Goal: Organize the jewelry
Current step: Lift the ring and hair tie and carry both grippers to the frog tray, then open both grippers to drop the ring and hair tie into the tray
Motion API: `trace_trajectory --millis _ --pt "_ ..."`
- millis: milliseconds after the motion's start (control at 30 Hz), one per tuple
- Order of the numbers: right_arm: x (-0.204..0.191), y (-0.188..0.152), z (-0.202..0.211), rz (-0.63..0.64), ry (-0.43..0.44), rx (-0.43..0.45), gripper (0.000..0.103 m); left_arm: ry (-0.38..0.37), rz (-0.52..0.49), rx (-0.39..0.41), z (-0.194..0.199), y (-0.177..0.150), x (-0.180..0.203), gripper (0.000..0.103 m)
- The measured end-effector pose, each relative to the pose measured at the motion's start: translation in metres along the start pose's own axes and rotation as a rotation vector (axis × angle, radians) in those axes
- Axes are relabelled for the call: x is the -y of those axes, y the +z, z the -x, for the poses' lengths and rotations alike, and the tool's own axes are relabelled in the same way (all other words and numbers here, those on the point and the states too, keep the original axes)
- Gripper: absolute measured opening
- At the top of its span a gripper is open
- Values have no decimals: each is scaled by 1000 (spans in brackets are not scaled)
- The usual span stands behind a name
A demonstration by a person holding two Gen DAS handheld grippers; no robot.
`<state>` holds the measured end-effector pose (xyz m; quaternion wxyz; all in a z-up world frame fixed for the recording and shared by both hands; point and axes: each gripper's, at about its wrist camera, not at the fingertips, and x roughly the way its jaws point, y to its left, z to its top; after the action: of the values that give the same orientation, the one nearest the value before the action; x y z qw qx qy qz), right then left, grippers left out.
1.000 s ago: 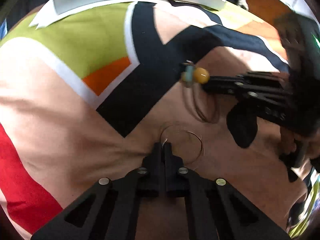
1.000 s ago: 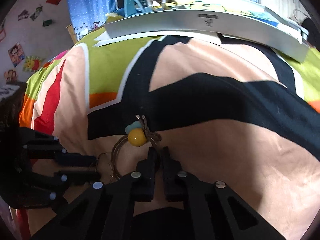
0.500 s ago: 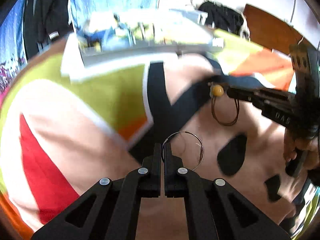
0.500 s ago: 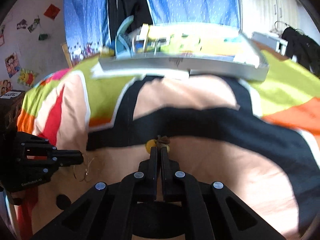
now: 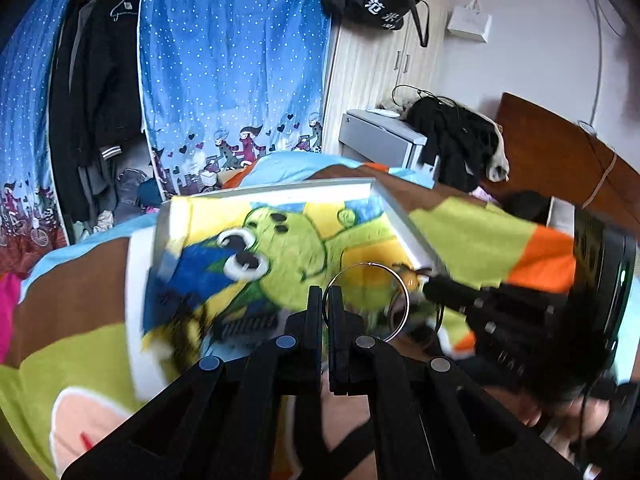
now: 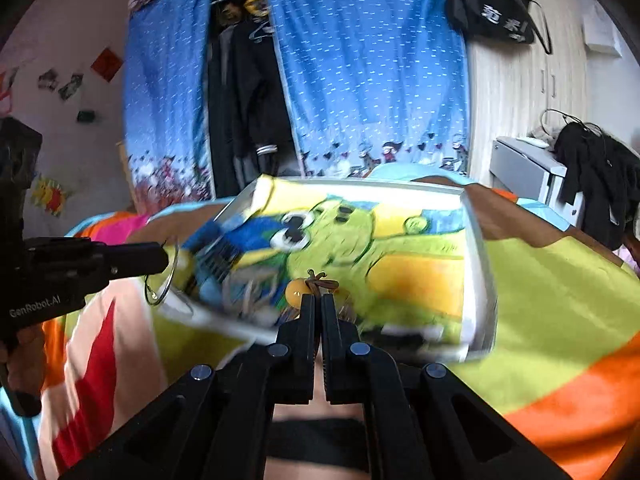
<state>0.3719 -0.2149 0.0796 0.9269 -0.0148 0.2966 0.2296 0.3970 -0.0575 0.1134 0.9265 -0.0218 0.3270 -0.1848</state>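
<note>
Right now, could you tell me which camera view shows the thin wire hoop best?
The left wrist view: the wire hoop shows as a full circle, pinched in the shut left gripper. The right wrist view shows it edge-on and blurred at the far left.

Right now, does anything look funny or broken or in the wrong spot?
Nothing looks broken or spilled. The left gripper pinches a thin wire hoop, the right gripper a cord bracelet with a yellow bead, both above the cartoon-lined tray. The pictures are blurry.
</note>
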Motion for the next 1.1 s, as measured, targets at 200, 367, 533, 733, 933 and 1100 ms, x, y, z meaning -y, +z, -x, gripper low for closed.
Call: trace_trajectory --millis 200,367,533,733,933,1100 --pt "51 -1 -28 -136 -52 -43 3 45 64 -116 -58 10 3 1" --pt "86 -16 -38 -210 -88 -79 4 54 132 -214 -92 -8 -4 1" --pt "94 -26 -32 -221 -97 -79 6 88 143 -243 -100 -17 -5 1" --pt "95 -29 -14 -210 -116 -35 29 114 152 -240 -87 -18 -2 18" --pt "90 -20 15 -206 -149 20 39 137 156 -91 -40 -11 13 59" --pt "80 -11 50 -200 -159 91 63 139 188 16 6 -15 19 84"
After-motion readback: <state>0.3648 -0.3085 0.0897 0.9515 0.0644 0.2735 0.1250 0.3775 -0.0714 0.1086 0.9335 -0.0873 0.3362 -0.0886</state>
